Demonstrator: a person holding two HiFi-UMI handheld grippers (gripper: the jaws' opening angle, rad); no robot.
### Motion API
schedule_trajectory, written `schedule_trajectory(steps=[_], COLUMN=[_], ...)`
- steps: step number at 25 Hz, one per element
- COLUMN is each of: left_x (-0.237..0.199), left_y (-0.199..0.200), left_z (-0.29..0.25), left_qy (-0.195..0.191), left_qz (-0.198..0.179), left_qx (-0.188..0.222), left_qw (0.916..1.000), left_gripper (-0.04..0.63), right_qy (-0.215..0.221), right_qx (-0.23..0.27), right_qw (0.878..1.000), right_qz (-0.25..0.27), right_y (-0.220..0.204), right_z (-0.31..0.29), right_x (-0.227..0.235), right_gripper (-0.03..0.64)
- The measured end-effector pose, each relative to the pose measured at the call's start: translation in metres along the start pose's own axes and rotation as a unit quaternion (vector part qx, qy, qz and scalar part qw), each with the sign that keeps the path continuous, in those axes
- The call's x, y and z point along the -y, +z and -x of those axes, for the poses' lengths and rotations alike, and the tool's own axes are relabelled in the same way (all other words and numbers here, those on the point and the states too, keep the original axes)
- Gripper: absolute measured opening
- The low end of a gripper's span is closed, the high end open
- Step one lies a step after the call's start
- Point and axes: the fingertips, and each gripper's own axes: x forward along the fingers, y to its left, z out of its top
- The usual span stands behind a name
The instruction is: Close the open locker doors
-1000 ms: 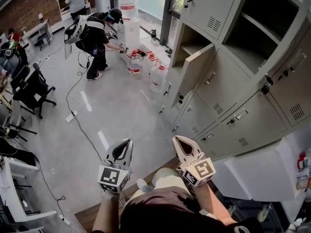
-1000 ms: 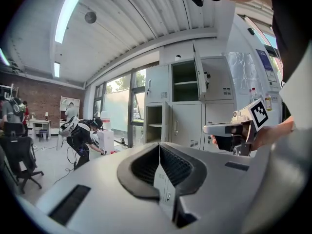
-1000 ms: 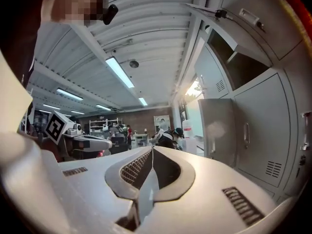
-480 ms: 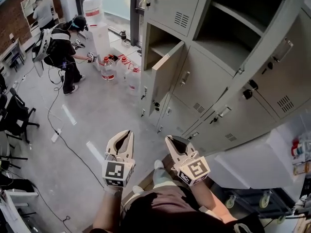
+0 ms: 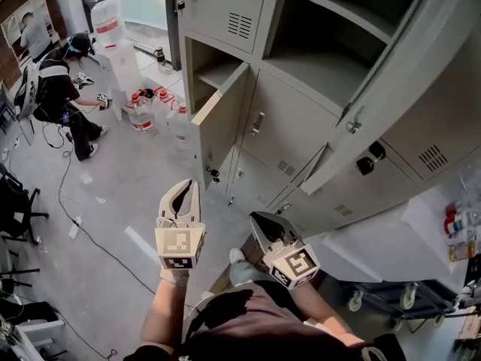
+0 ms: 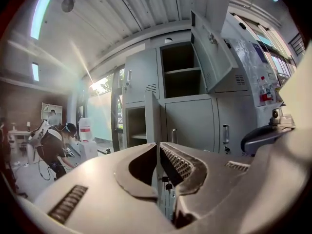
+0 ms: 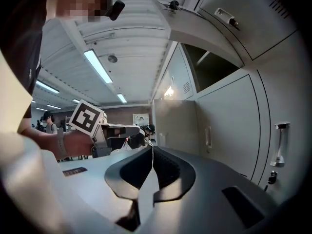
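A bank of grey lockers (image 5: 301,134) fills the right of the head view. A lower door (image 5: 218,122) stands swung out towards me, with its compartment (image 5: 209,70) open behind it. An upper door (image 5: 391,89) hangs wide open over a shelved compartment (image 5: 331,28). My left gripper (image 5: 185,183) is shut and empty, a short way in front of the lower door's free edge (image 6: 152,116). My right gripper (image 5: 258,219) is also shut and empty, lower and nearer the closed doors. The right gripper view shows the lower door (image 7: 175,126) ahead and the upper door (image 7: 209,28) overhead.
A person (image 5: 64,89) crouches at the far left beside several water jugs (image 5: 154,107) and a dispenser (image 5: 113,28). A cable (image 5: 98,239) runs across the floor. A wheeled cart (image 5: 391,299) stands at the lower right, a black chair (image 5: 15,201) at the left edge.
Both grippers have come closer to the lockers, which now loom larger. The left gripper has advanced further, towards the lower open door. Both stay shut.
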Motion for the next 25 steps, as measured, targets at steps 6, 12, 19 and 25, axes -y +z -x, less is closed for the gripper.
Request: schedule_trajectory(steps=[6, 12, 19, 25], left_x=[-0.001, -0.007, -0.022, -0.055], left_y=[0.003, 0.003, -0.013, -0.03], left_z=[-0.048, -0.077, -0.096, -0.111], left_qy=[0.027, 0.075, 0.108, 0.133], left_qz=[-0.045, -0.061, -0.079, -0.097], left_qx=[-0.007, -0.013, -0.043, -0.075], left_qw=[0.9986, 0.9952, 0.9901, 0.9835], left_gripper=[0.1, 0.15, 0.152, 0.152], right_qy=[-0.027, -0.052, -0.061, -0.057], right_qx=[-0.008, -0.01, -0.009, -0.012], right_qw=[1.0, 0.998, 0.998, 0.998], right_qz=[-0.01, -0.018, -0.022, -0.022], right_y=[0.0, -0.003, -0.004, -0.003], right_z=[0.0, 0.004, 0.004, -0.001], right_x=[0.025, 0.044, 0.051, 0.048], right_gripper=[0.032, 0.032, 0.032, 0.032])
